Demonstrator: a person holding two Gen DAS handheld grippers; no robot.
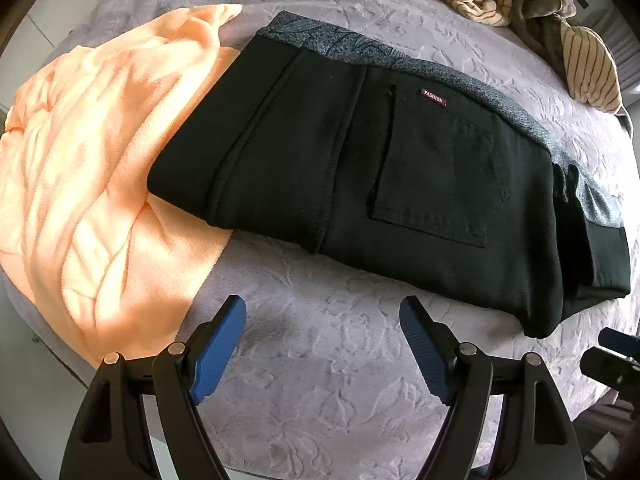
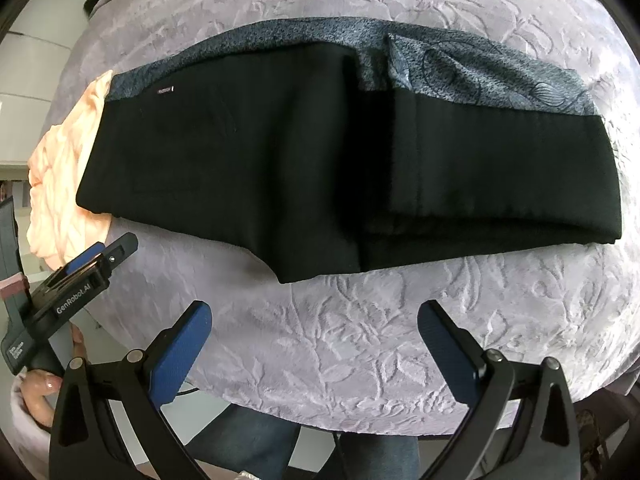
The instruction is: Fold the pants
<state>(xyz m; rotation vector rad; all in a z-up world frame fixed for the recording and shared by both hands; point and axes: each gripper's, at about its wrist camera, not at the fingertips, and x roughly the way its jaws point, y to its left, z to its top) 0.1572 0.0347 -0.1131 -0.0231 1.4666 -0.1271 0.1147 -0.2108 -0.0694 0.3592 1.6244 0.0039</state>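
Black pants (image 1: 380,184) with a grey patterned waistband (image 1: 460,76) lie folded on the lavender bedspread (image 1: 320,360); a back pocket and a small red label face up. They also show in the right wrist view (image 2: 320,168), folded over with the leg ends on the right. My left gripper (image 1: 322,312) is open and empty, just short of the pants' near edge. My right gripper (image 2: 314,316) is open and empty, also in front of the near edge. The left gripper's body shows in the right wrist view (image 2: 68,300).
An orange garment (image 1: 88,168) lies left of the pants, partly under them, and shows in the right wrist view (image 2: 64,168). A striped cream garment (image 1: 520,4) is crumpled at the far right. The bedspread edge (image 2: 360,424) is near me.
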